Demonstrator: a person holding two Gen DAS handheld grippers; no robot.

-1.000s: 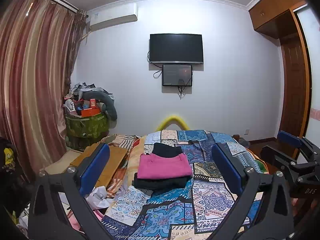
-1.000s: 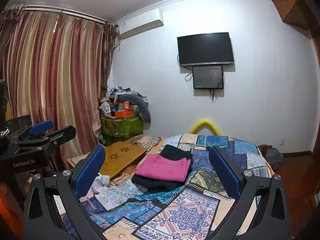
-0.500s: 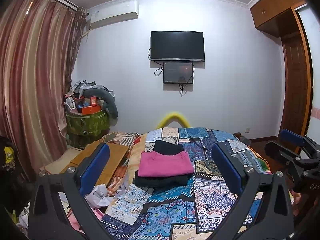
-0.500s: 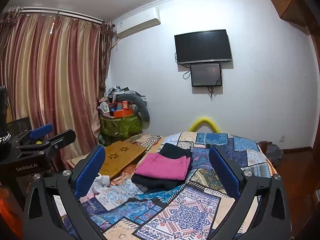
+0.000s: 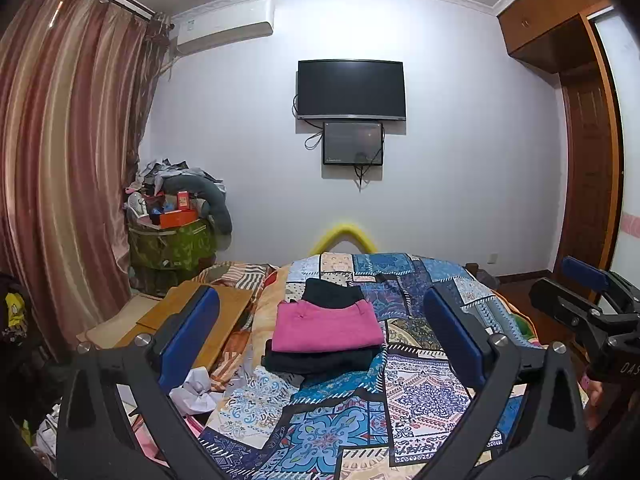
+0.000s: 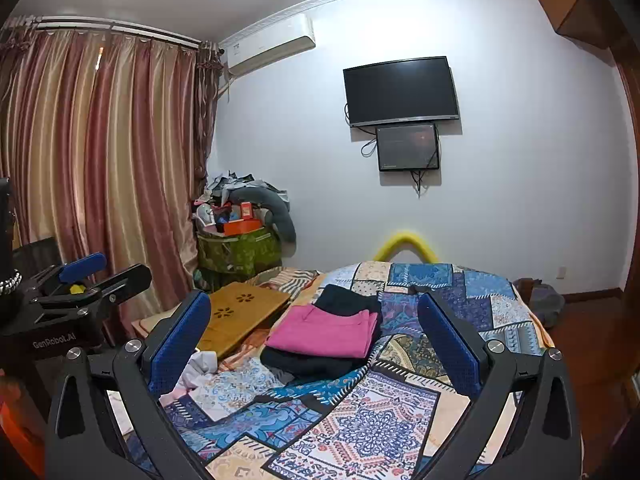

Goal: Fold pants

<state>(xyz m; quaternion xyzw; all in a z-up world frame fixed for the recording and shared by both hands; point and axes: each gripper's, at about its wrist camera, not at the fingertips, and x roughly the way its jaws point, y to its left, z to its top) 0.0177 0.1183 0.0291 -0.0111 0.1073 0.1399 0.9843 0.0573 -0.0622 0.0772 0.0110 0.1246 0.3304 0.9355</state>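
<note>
**Claws held wide above the bed, folded clothes stacked ahead**

Bed [image 5: 420, 400] filled the lower half of both views, spread with a patchwork quilt in blue, cream and orange. Striped curtains [image 6: 100, 160] hung along the left wall, and a dark television [image 5: 351, 89] sat on the far wall with a smaller screen just under it. A wooden lap table [image 6: 240, 314] lay beside the bed on the left. On the quilt, near its middle, rested a stack of folded garments: dark pants [image 5: 320, 360] at the bottom, a pink folded piece [image 5: 326, 326] on top, and another dark garment [image 5: 330, 292] just behind. The left claw [image 5: 320, 340] was spread wide and gripped nothing, well short of the stack. The right claw [image 6: 316, 340] was likewise spread wide and empty, apart from the clothes.
</note>
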